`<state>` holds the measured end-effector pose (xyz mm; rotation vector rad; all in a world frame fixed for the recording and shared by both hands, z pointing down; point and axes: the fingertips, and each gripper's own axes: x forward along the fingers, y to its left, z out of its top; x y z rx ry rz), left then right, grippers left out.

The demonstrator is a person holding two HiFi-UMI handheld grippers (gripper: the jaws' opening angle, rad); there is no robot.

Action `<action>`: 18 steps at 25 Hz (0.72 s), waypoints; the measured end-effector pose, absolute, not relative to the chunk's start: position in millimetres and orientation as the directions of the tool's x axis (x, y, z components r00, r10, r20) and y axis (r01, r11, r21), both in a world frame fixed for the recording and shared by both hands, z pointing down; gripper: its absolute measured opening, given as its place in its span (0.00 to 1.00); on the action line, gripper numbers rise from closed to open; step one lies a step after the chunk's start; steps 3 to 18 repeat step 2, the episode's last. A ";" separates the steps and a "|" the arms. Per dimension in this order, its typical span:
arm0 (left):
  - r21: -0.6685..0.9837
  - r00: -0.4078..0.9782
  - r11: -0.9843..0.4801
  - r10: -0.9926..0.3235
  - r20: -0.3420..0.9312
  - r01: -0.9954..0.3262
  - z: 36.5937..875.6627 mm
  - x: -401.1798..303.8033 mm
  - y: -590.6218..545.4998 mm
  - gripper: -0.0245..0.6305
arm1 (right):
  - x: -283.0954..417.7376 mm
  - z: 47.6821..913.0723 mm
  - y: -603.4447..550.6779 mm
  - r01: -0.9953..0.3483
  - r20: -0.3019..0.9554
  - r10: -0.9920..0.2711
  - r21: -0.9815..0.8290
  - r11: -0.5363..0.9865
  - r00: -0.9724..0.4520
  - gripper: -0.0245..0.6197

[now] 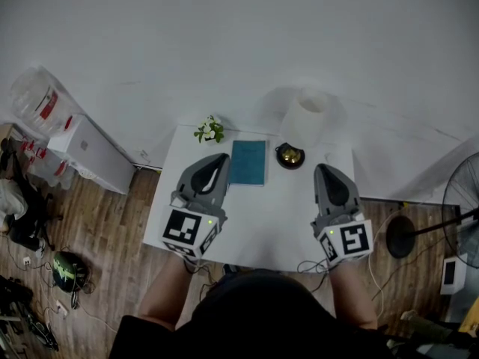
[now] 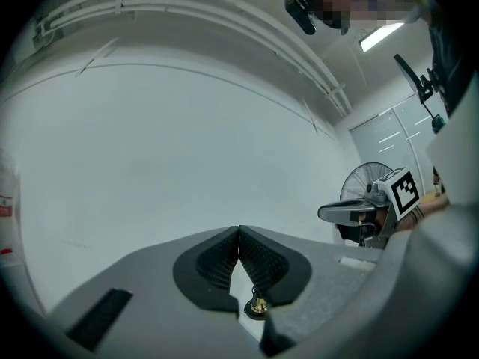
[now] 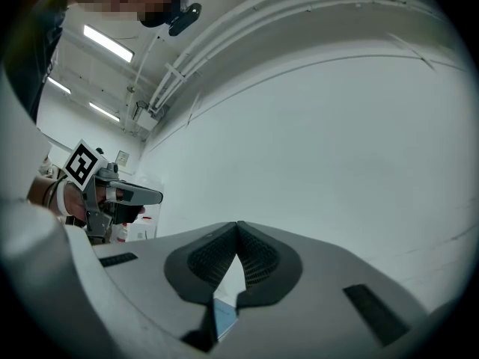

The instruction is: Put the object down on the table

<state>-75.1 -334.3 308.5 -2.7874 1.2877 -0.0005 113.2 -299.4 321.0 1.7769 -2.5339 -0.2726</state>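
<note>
A teal book point(image 1: 248, 162) lies flat at the back middle of the white table point(image 1: 258, 223). A small black and brass bell point(image 1: 290, 156) sits just right of it, and shows through the gap under the left jaws as the bell point(image 2: 258, 305). My left gripper point(image 1: 218, 160) hovers over the table's left part, shut with nothing between its pads, its tip beside the book's left edge. My right gripper point(image 1: 327, 172) hangs over the right part, also shut and empty. A corner of the book point(image 3: 223, 318) shows below its jaws.
A small potted plant point(image 1: 210, 131) stands at the table's back left corner. A white cylindrical shade or roll point(image 1: 307, 116) stands behind the bell. A fan point(image 1: 460, 200) stands on the floor at right, a white box point(image 1: 93, 154) and clutter at left.
</note>
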 end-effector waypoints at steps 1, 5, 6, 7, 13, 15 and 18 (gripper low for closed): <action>-0.065 0.651 -0.648 -0.758 -0.042 -0.759 307.6 -76.1 -335.9 0.04 | 111.8 321.3 -300.5 -0.930 -0.072 -0.936 0.165 0.330 -0.345 0.04; -0.066 0.652 -0.649 -0.756 -0.053 -0.758 306.8 -77.1 -337.5 0.04 | 110.4 321.5 -301.7 -0.930 -0.071 -0.936 0.166 0.328 -0.344 0.04; -0.066 0.652 -0.649 -0.756 -0.053 -0.758 306.8 -77.1 -337.5 0.04 | 110.4 321.5 -301.7 -0.930 -0.071 -0.936 0.166 0.328 -0.344 0.04; -0.066 0.652 -0.649 -0.756 -0.053 -0.758 306.8 -77.1 -337.5 0.04 | 110.4 321.5 -301.7 -0.930 -0.071 -0.936 0.166 0.328 -0.344 0.04; -0.066 0.652 -0.649 -0.756 -0.053 -0.758 306.8 -77.1 -337.5 0.04 | 110.4 321.5 -301.7 -0.930 -0.071 -0.936 0.166 0.328 -0.344 0.04; -0.066 0.652 -0.649 -0.756 -0.053 -0.758 306.8 -77.1 -337.5 0.04 | 110.4 321.5 -301.7 -0.930 -0.071 -0.936 0.166 0.328 -0.344 0.04; -0.066 0.652 -0.649 -0.756 -0.053 -0.758 306.8 -77.1 -337.5 0.04 | 110.4 321.5 -301.7 -0.930 -0.071 -0.936 0.166 0.328 -0.344 0.04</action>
